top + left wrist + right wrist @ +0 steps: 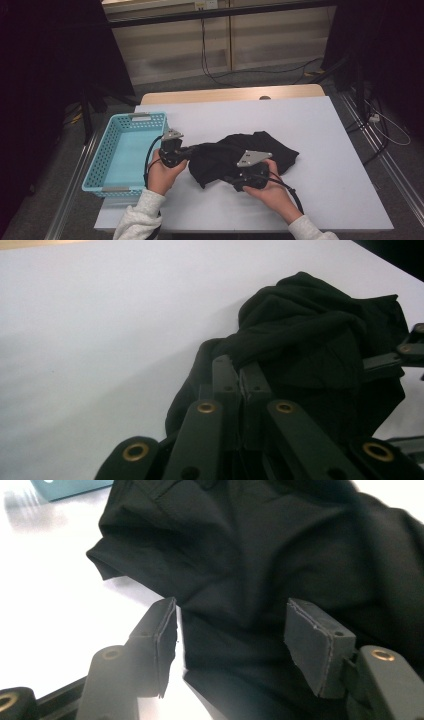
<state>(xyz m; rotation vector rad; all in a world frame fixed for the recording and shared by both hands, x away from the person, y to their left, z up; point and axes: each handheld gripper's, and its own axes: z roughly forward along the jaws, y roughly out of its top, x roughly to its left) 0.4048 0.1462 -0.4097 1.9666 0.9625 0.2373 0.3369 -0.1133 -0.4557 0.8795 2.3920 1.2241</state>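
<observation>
A crumpled black garment (250, 150) lies on the white table top (325, 165) near its middle. My left gripper (192, 150) is at the cloth's left end, and in the left gripper view its jaws (241, 375) are pressed together on a fold of the black garment (310, 325). My right gripper (231, 179) sits at the cloth's near edge. In the right gripper view it (230, 630) stands open, pads apart, with the garment (250, 545) lying between and beyond them, untouched by the pads. The right gripper's jaw tips (400, 352) also show past the cloth in the left gripper view.
A light blue perforated basket (107, 165) stands at the table's left edge, close beside my left hand; its corner (70, 487) shows in the right gripper view. Bare table lies to the right of and behind the garment. Cables run across the floor beyond the table.
</observation>
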